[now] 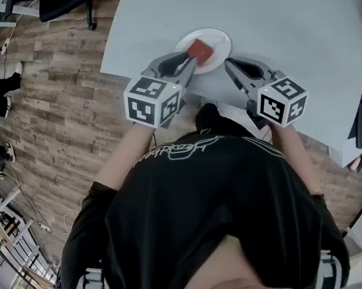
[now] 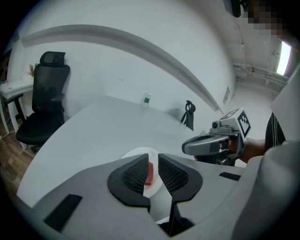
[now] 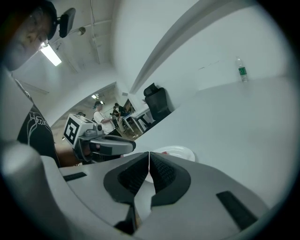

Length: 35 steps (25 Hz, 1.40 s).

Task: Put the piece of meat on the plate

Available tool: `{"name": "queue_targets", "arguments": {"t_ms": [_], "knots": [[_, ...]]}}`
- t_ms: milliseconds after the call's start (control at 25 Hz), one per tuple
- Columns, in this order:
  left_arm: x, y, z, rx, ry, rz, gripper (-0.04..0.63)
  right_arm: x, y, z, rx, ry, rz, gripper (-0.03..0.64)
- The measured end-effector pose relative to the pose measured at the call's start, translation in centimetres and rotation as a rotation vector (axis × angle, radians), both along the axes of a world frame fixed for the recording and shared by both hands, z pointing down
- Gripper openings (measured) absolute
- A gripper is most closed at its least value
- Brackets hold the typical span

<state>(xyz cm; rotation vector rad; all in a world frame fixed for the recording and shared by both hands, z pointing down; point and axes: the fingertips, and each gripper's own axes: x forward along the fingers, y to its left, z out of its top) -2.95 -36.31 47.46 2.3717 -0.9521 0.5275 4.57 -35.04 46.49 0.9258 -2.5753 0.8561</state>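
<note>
A pale, curved desk (image 1: 296, 11) stands over a wood floor (image 1: 63, 117). The white plate (image 1: 221, 37) sits near the desk's edge on the person's side. The piece of meat (image 1: 200, 51) lies on the plate, toward the side facing the left claw (image 1: 190, 59). That claw is narrowed but not clamped. Its own view shows the red chunk through the gap, clear of one pad and straight ahead, just past the tips. The right claw (image 1: 228, 64) is clenched on nothing, just beside the plate's rim. The placing looks done. The left claw is the nearer one, and drawing it straight back from the plate should clear the meat.
</note>
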Motion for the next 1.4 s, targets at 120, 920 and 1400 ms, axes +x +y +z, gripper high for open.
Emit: {"name": "queue_targets", "arguments": {"t_ms": [120, 920, 1400], "knots": [[-0.6, 1.5, -2.2, 0.039, 0.012, 0.015, 0.037, -0.5, 1.0, -1.3, 0.031, 0.006, 0.002, 0.011], [-6.2, 20.4, -15.4, 0.249, 0.162, 0.091, 0.008, -6.8, 18.3, -13.5, 0.283, -0.042, 0.018, 0.011], [-6.9, 26.1, -16.4, 0.240, 0.208, 0.065, 0.008, -7.1, 24.6, -13.6, 0.309, -0.011, -0.013, 0.011]]}}
